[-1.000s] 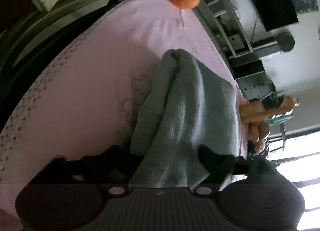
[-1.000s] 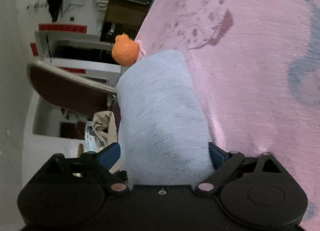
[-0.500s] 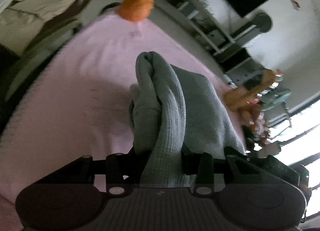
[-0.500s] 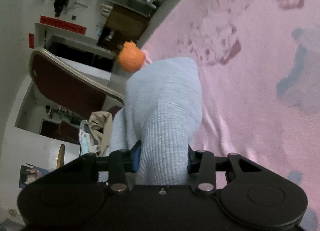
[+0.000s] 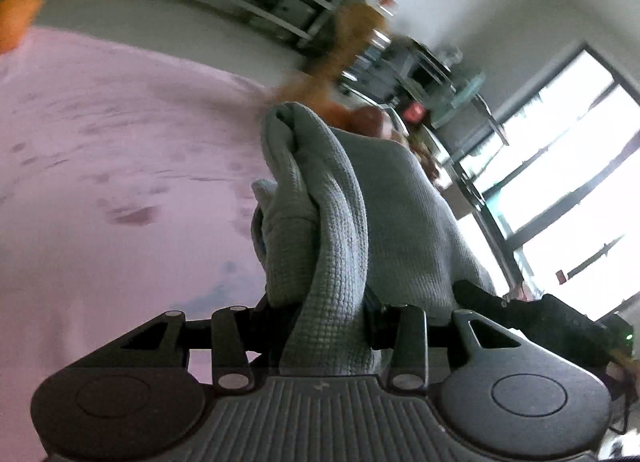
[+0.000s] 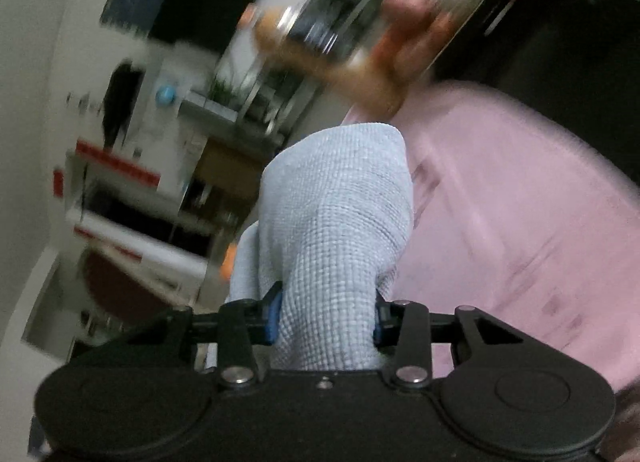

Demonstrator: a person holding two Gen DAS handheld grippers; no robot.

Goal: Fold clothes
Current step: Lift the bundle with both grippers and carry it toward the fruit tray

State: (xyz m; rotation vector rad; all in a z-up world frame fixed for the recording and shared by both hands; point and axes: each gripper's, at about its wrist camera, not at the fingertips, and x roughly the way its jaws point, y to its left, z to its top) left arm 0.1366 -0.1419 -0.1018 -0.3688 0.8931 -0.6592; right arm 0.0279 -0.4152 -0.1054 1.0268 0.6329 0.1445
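Note:
A folded grey-blue waffle-knit garment is held up off the pink sheet. My left gripper is shut on one bunched end of it. My right gripper is shut on the other end of the garment, which bulges forward between the blue-padded fingers. The cloth hides both sets of fingertips. In the right wrist view the person's other hand and gripper show blurred above the garment.
The pink sheet also fills the right of the right wrist view. An orange ball sits at the sheet's far edge. Metal shelving, a window and a dark red chair stand around the bed.
Both grippers went from open around the garment to shut on it, then lifted and swung it; the views now point more at the room, with motion blur.

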